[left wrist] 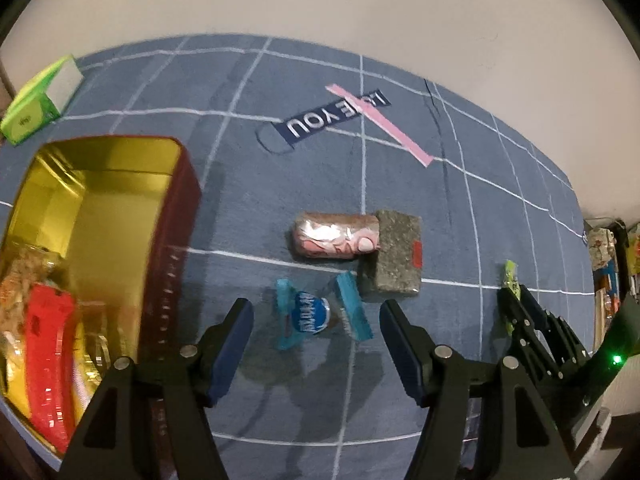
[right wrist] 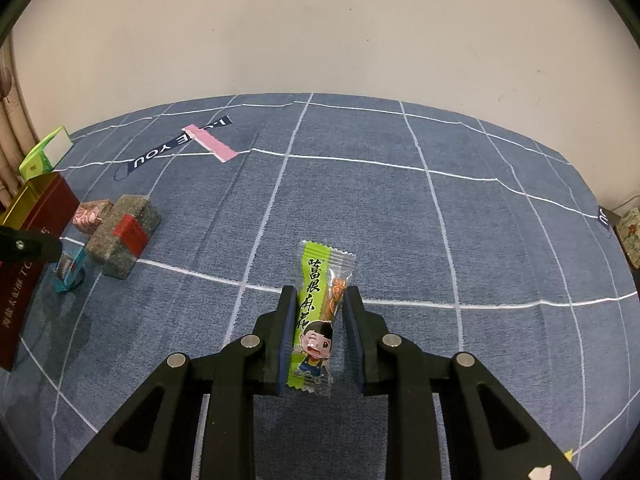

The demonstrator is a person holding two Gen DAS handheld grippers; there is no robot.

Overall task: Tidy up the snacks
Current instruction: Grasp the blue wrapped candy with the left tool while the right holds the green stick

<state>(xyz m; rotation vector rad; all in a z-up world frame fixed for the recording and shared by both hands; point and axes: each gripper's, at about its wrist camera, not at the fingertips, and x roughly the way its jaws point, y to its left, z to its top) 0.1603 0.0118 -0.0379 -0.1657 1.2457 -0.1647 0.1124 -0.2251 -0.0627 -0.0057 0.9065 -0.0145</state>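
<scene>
Blue checked cloth (right wrist: 400, 208) covers the desk, with a pale wall behind it and a red tin (left wrist: 176, 240) with a gold inside near the left edge, already holding several packets. The left tool (left wrist: 316, 344) hangs spread above a small blue-wrapped sweet (left wrist: 316, 312), which lies on the cloth just beside the tin; nothing is between its pads. Close behind the sweet sit a grey speckled bar (left wrist: 396, 256) and a pink packet (left wrist: 332, 236), touching each other. The right tool (right wrist: 318, 320) is narrowed onto a green snack stick (right wrist: 316, 312) nearer the middle of the desk, pinching it along its sides. For the left pick, I judge it best to come down with the sweet centred between the pads and the pads set across its plump middle rather than its flat twisted ends, keeping clear of the grey bar, which is near enough to be nudged. The tin wall is also close on the other side.
</scene>
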